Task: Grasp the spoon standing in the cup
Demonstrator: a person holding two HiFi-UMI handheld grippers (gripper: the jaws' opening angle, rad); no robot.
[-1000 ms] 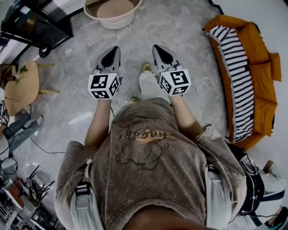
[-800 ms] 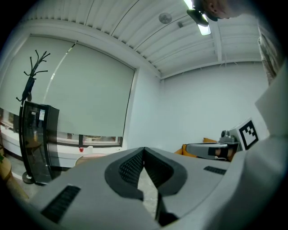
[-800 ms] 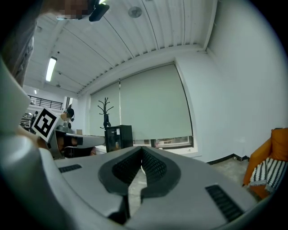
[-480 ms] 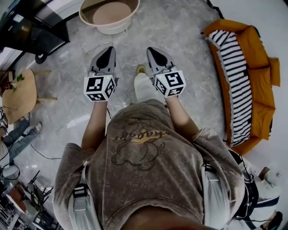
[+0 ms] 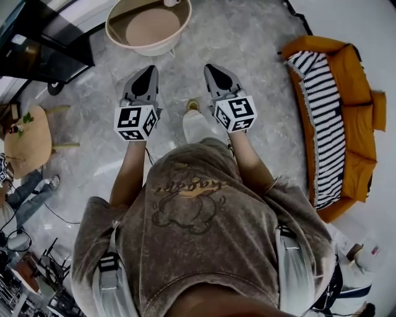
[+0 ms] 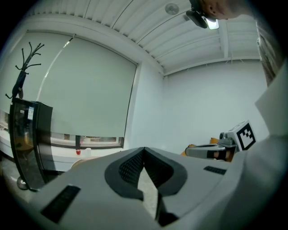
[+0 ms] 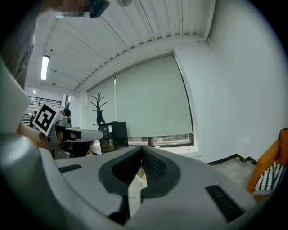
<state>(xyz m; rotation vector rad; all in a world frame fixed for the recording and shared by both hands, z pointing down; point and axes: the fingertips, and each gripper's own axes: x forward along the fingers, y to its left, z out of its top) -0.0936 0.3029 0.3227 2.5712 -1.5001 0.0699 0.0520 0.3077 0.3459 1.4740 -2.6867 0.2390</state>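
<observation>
1. Grey marbled floor tiles spread through a white-walled room, seen from above by a person in a grey-brown printed sweatshirt.
2. Nearest, two bare forearms reach forward from the sweatshirt, each hand holding a grey tool with a black-and-white marker cube at its back end.
3. The left claw is closed. In the left gripper view its ribbed dark pads meet at the tips and hold nothing.
4. The right claw is closed the same way, tips together and empty. The two claws run side by side and apart, and a pale trouser leg and a shoe show on the floor between them.
5. Ahead of both claws and touched by neither stands a round cream bench with a raised rim.
6. A small white cup sits at the far edge of that bench, cut off by the top of the head view. The spoon is too small to make out there.
7. To the right stands an orange sofa with a black-and-white striped throw draped along it. To the far left is a black glass-fronted cabinet.
8. Farthest off, a pale roller blind covers the window, and a black branching coat stand rises above the cabinet.
</observation>
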